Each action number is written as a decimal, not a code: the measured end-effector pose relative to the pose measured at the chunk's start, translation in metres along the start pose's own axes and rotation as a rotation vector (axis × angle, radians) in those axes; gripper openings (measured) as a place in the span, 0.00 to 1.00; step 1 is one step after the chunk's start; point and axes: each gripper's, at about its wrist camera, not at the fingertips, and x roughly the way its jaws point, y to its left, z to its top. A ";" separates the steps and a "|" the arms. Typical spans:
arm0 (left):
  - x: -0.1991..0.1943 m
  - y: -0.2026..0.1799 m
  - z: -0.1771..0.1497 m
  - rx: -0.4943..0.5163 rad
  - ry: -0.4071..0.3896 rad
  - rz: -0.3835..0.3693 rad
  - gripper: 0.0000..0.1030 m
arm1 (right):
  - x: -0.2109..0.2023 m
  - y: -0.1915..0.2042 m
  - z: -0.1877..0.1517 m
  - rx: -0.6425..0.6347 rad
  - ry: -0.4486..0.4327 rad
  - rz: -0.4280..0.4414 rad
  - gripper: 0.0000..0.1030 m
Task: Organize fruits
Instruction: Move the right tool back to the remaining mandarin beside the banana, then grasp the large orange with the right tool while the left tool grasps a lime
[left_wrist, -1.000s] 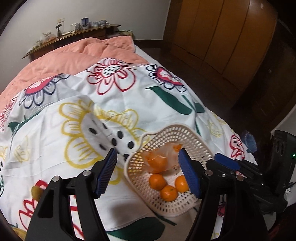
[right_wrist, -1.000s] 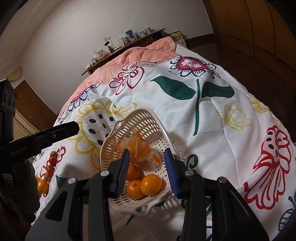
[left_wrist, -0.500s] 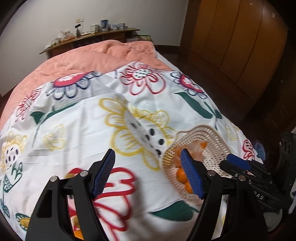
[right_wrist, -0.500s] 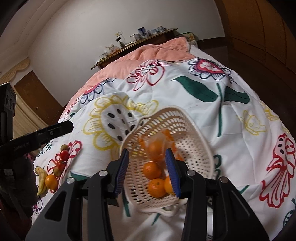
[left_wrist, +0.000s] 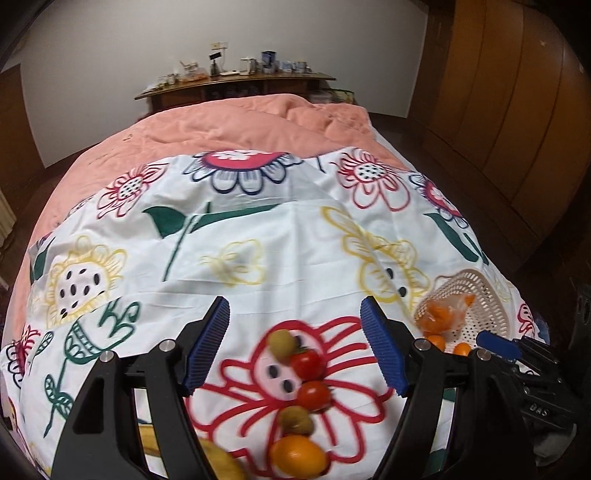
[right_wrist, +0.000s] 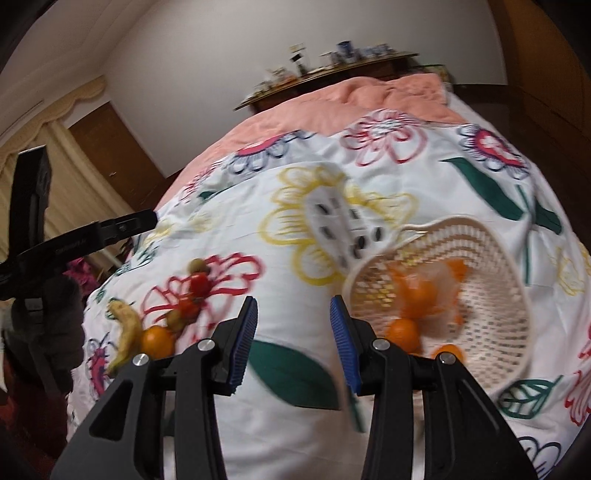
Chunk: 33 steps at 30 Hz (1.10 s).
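Observation:
Loose fruit lies in a row on the flowered sheet: a green fruit (left_wrist: 282, 341), two red tomatoes (left_wrist: 307, 363), a brownish fruit (left_wrist: 295, 420), an orange (left_wrist: 297, 455) and a banana (left_wrist: 221, 466). My left gripper (left_wrist: 293, 334) hangs open above this row, nothing between its fingers. At the right stands a white lattice basket (left_wrist: 491, 295) with several oranges and a clear bag of orange pieces (left_wrist: 441, 312). My right gripper (right_wrist: 293, 326) is open and empty over bare sheet, between the fruit row (right_wrist: 192, 295) and the basket (right_wrist: 495, 258).
The fruit and basket rest on a bed with a flowered sheet (left_wrist: 258, 243) and a salmon duvet (left_wrist: 236, 125) behind. A wooden headboard shelf (left_wrist: 236, 79) carries small items. Wooden wardrobe doors (left_wrist: 517, 110) stand at the right, a curtain (right_wrist: 66, 155) at the left.
Both grippers swung left, away from the basket. The left one now looks down on the loose fruit row, and the basket has slid to the right edge of both views.

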 end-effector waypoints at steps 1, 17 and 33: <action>-0.002 0.005 -0.001 -0.008 -0.002 0.001 0.73 | 0.002 0.006 0.000 -0.007 0.010 0.014 0.40; -0.012 0.063 -0.024 -0.101 -0.027 -0.017 0.73 | 0.058 0.122 -0.023 -0.205 0.249 0.179 0.40; -0.010 0.090 -0.033 -0.155 -0.030 -0.044 0.73 | 0.102 0.150 -0.031 -0.287 0.383 0.079 0.41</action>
